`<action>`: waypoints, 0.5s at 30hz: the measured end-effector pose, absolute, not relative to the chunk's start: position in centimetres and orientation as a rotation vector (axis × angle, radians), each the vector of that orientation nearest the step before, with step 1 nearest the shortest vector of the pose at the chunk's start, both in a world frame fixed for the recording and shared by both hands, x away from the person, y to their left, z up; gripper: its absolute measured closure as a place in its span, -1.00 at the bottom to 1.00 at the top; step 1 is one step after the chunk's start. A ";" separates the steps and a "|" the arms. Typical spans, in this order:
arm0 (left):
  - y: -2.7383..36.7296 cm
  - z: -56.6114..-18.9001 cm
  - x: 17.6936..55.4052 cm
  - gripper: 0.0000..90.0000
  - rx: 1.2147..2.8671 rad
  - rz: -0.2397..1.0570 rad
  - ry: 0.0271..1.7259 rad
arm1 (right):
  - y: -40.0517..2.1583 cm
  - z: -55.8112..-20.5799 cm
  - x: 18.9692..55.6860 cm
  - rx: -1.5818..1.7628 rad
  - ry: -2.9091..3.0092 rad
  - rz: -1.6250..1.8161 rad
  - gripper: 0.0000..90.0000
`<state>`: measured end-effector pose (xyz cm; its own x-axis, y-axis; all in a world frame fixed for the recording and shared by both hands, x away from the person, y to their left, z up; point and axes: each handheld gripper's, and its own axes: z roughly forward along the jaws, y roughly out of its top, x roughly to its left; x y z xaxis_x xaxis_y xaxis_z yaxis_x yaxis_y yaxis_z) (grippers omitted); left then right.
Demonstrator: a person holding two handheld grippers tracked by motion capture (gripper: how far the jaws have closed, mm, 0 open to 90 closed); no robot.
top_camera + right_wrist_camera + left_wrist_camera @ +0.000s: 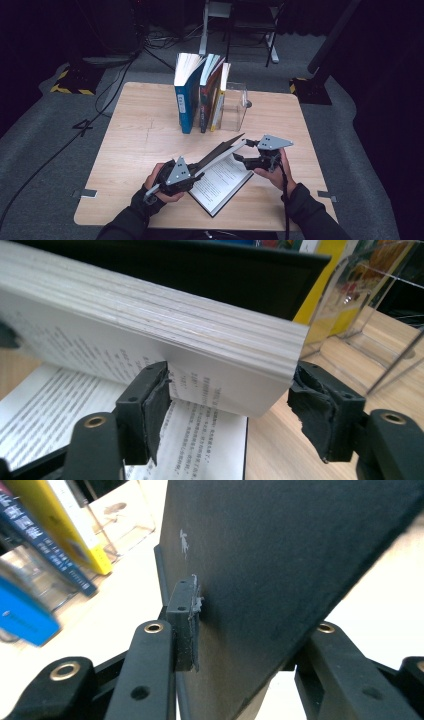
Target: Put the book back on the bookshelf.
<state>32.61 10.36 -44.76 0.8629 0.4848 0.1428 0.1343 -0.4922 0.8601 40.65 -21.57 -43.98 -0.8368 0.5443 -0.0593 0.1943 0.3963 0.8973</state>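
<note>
Your left tool grips the black hard cover of the open book, which lies on the light wooden bench between your two hands. In the left gripper view the cover stands between the jaws: the near pad presses flat on its outer face, and the other jaw is behind the cover, so this tool is closed on the cover.

Your right tool is at the far corner of the lifted block of white pages. In the right gripper view its jaws stand on both sides of the block's corner. The one pad is just at the printed page, and the other pad is beside the block's edge with a small gap. I cannot tell for sure if the pads press on the paper.

The cover and the page block rise tilted from your left tool toward your right tool, and the lower printed page rests flat on the bench under them.

Beyond both tools a row of upright books leans against a clear plastic box, well apart from the open book.
</note>
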 end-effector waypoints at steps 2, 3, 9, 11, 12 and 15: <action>10.0 -44.8 33.0 0.43 2.060 0.417 0.428 | -22.5 -44.2 40.4 0.637 2.326 1.410 -0.26; 9.8 -44.7 33.1 0.43 2.061 0.408 0.414 | -23.0 -44.3 40.2 0.637 2.323 1.407 -0.27; 7.8 -44.7 34.4 0.44 2.056 0.302 0.321 | -25.8 -45.2 39.1 0.684 2.315 1.368 -0.31; 7.2 -44.6 34.7 0.43 2.063 0.272 0.280 | -27.0 -45.2 38.7 0.698 2.311 1.369 -0.37; 7.0 -44.5 34.8 0.43 2.065 0.257 0.262 | -27.4 -45.2 38.5 0.698 2.314 1.373 -0.38; 6.5 -44.4 35.7 0.43 2.075 0.212 0.223 | -28.5 -45.0 38.3 0.675 2.329 1.381 -0.43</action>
<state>35.70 6.52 -44.35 0.9678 0.2449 0.0584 0.0705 -0.4862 0.8710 38.31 -28.53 -45.04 -0.8256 0.5616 -0.0553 0.2208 0.4118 0.8841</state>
